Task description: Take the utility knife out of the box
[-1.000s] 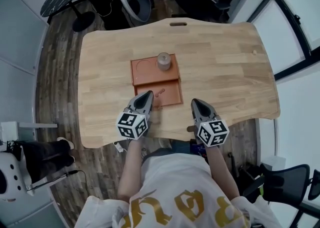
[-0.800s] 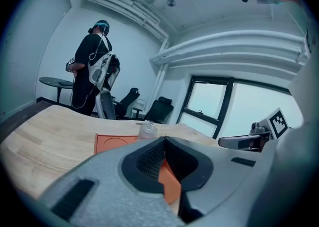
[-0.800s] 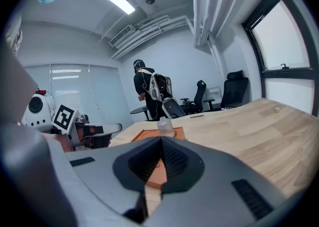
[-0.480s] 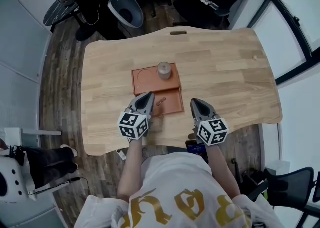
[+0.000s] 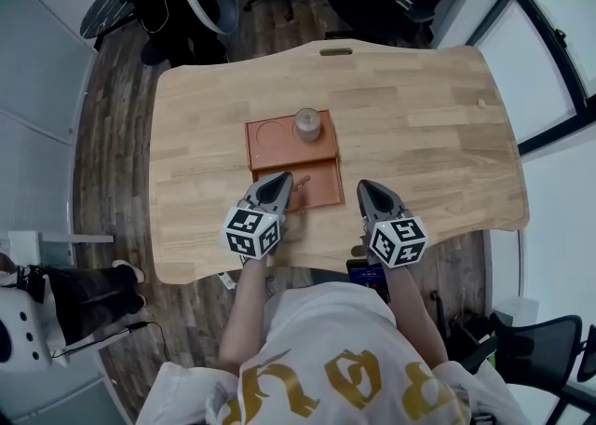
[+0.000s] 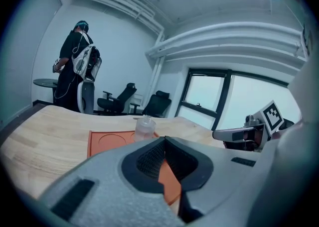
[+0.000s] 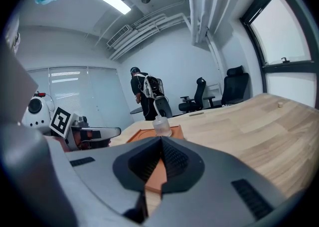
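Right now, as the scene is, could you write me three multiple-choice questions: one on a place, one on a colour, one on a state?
1. Where does the clear bottle stand?
A. In the near part of the tray
B. In the far part of the tray
C. Outside the tray

2. What colour is the tray?
A. Orange-brown
B. Blue
C. White

3. How do the jaws of the left gripper stand?
A. Wide apart
B. Closed on the bottle
C. Closed together, with nothing between them

Answers:
1. B: in the head view the bottle is in the far half, beside a round recess.
2. A: it looks orange-brown in every view.
3. C: the left gripper view shows the jaws meeting, and the bottle stands farther off.
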